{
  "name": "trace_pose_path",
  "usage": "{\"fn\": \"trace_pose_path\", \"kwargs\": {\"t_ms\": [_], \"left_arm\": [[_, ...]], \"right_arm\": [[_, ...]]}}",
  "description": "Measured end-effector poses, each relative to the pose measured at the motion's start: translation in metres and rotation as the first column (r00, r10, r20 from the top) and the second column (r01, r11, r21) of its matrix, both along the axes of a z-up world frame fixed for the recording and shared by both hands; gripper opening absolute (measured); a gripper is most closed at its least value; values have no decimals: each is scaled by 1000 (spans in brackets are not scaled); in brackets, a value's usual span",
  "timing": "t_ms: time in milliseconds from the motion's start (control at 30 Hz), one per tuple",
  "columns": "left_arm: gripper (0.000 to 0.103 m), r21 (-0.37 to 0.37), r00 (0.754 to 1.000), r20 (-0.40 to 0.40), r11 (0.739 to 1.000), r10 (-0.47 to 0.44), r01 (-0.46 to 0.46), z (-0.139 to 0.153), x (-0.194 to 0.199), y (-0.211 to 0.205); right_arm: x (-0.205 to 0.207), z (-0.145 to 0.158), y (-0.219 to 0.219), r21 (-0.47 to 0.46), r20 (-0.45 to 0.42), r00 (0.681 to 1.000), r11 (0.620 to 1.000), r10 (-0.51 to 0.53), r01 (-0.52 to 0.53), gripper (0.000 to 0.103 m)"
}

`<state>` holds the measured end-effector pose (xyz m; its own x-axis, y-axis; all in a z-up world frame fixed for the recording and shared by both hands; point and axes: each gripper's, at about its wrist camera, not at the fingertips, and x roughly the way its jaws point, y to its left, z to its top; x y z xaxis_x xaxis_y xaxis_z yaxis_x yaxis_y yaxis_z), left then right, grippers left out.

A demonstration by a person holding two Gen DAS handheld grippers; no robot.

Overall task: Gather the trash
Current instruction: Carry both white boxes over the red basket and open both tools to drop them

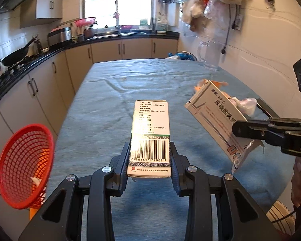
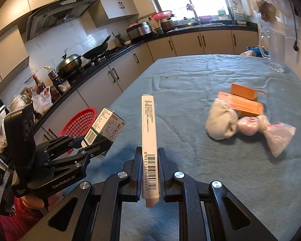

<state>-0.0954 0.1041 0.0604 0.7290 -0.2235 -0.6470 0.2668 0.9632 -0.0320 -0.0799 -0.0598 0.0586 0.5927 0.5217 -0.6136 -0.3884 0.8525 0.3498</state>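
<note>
Both hands are loaded and neither load is binned yet. The left gripper (image 1: 150, 160) is closed partway on a green-banded box (image 1: 149, 136), barcode face up, held clear above the table (image 1: 102, 120). The right gripper (image 2: 149, 172) is pinched nearly together on the thin edge of a flat white box (image 2: 149, 132), which juts out toward twelve o'clock, also off the cloth.

The red basket (image 1: 24, 166) sits off the table's edge at about eight o'clock from the left gripper. One small white scrap (image 1: 35, 180) lies in it, so I'd judge the job barely started (two boxes lifted, none dropped in).

Still on the table, at about two o'clock from the right gripper: two orange boxes (image 2: 244, 100), one resting on the other, a grey bundle (image 2: 220, 122) touching them, and a knotted pink bag (image 2: 271, 132) beside that. A clear jug (image 2: 275, 48) stands at the far right corner; whether it counts as trash I cannot say.

Much is hard to read. The basket's bottom is cut off in the left view and mostly hidden behind the left gripper in the right view, so its full contents are unknown. The white box blocks most of the remaining pile in the left view. The bundle and bag are blurred; what they hold I cannot tell.
</note>
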Motion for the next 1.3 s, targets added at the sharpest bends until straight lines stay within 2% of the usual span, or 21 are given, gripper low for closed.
{"fn": "trace_pose_path", "kwargs": {"t_ms": [667,1300], "left_arm": [[34,-44,986,48,987,157,-155,10,-8,87],[34,-97,944,63,943,324,-317,12,-23,175]], "right_arm": [[28,5,94,-34,-30,991,991,132,-133,15],[48,15,176,-16,-53,969,970,242,-243,15]]}}
